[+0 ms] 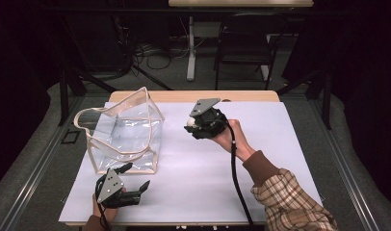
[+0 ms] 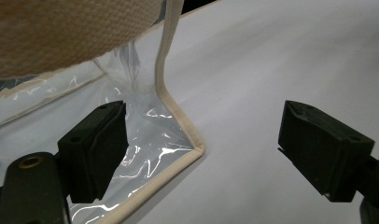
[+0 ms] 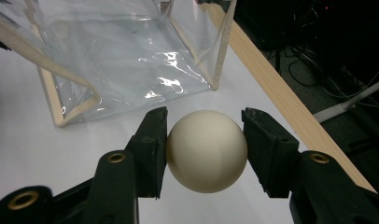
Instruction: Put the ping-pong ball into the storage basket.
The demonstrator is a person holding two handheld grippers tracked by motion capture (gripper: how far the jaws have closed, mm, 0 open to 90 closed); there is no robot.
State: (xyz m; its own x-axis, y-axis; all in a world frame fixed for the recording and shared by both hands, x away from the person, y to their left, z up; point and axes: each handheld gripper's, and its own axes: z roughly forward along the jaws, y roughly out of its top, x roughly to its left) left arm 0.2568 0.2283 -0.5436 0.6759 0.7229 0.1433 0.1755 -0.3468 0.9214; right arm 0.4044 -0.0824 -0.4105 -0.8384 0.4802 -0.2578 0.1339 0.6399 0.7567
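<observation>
While your right hand-held gripper (image 3: 205, 151) clamps the cream ball (image 3: 207, 150) above mid-desk | left hand-held gripper (image 2: 201, 154) released at the clear bag (image 1: 123, 132) near the desk's (image 1: 280, 144) left edge | carry the ball level over the bag's open top, then release.

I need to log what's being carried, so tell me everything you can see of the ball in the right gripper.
The ball is a smooth, matte, cream-white sphere, plain and unmarked, with no visible damage. The right gripper clamps it between its two black jaws, one pad on each side. It sits above the white table cover, to the right of the clear bag and apart from it.
</observation>
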